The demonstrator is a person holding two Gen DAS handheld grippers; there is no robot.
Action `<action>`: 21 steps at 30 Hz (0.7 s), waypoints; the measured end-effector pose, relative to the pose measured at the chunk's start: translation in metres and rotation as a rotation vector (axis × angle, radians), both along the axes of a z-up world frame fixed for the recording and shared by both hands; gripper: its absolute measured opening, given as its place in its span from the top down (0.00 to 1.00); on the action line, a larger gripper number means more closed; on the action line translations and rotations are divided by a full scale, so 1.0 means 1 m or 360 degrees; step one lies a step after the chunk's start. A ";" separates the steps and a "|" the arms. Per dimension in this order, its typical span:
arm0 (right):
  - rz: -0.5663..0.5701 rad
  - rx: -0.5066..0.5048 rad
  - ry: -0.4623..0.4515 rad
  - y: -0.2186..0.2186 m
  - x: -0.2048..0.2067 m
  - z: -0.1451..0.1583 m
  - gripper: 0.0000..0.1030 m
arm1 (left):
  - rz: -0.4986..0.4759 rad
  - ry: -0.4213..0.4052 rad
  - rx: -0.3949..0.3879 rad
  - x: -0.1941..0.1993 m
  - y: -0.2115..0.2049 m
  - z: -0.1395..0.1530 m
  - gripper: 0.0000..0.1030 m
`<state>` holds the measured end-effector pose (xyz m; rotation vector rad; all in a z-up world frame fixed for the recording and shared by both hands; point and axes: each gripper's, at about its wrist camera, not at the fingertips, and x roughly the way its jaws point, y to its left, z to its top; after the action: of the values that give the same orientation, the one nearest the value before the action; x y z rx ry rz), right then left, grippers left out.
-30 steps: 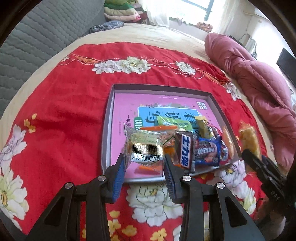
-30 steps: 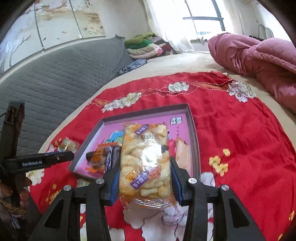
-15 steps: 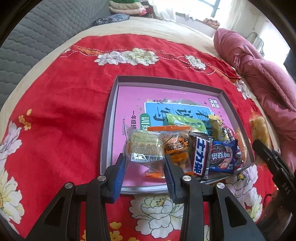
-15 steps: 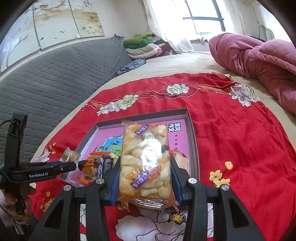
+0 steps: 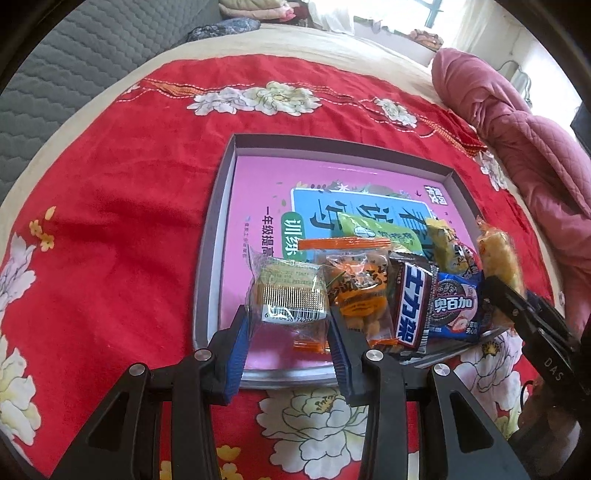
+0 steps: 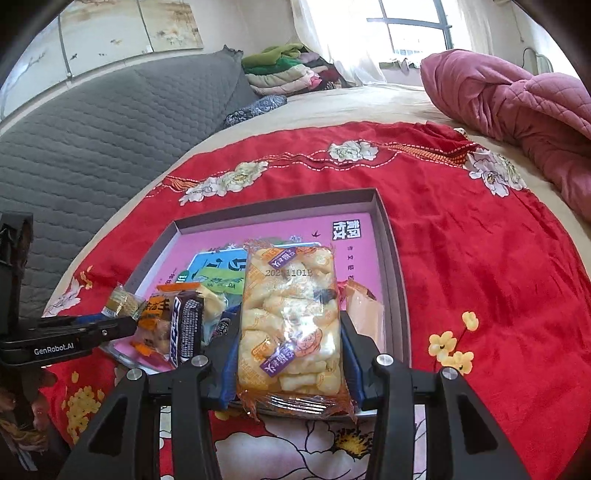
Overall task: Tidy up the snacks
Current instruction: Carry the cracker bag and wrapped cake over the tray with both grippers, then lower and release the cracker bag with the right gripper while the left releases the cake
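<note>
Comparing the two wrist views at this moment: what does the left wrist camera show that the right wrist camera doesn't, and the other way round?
Only the left wrist view: the left gripper shut on a small clear-wrapped cake, barcode facing the camera, and a blue cookie pack in full.

Only the right wrist view: the right gripper shut on a long bag of puffed snacks, seen face on, plus folded clothes and a window.

Both: the tray with pink lining on the red floral cloth, the snack row at its near edge, the pink quilt.

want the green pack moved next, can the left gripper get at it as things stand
Probably not. The left gripper is shut on a small clear-wrapped snack, and the green pack lies in the tray partly under the orange-striped pack.
</note>
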<state>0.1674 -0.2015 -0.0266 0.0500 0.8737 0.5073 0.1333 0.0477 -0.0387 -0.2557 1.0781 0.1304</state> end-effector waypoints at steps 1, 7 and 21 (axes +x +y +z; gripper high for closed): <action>-0.0007 0.0002 0.0001 0.000 0.000 -0.001 0.55 | 0.0003 0.0000 -0.0003 0.000 0.000 0.000 0.59; -0.0022 0.0003 0.0010 -0.001 0.001 -0.003 0.52 | 0.0027 0.0020 -0.0005 0.000 0.004 -0.002 0.57; -0.0049 0.0021 -0.0012 -0.002 0.000 0.002 0.42 | 0.0032 0.0025 0.0001 -0.001 0.006 0.000 0.54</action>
<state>0.1675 -0.2039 -0.0243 0.0734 0.8612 0.4844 0.1328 0.0537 -0.0388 -0.2654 1.0915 0.1506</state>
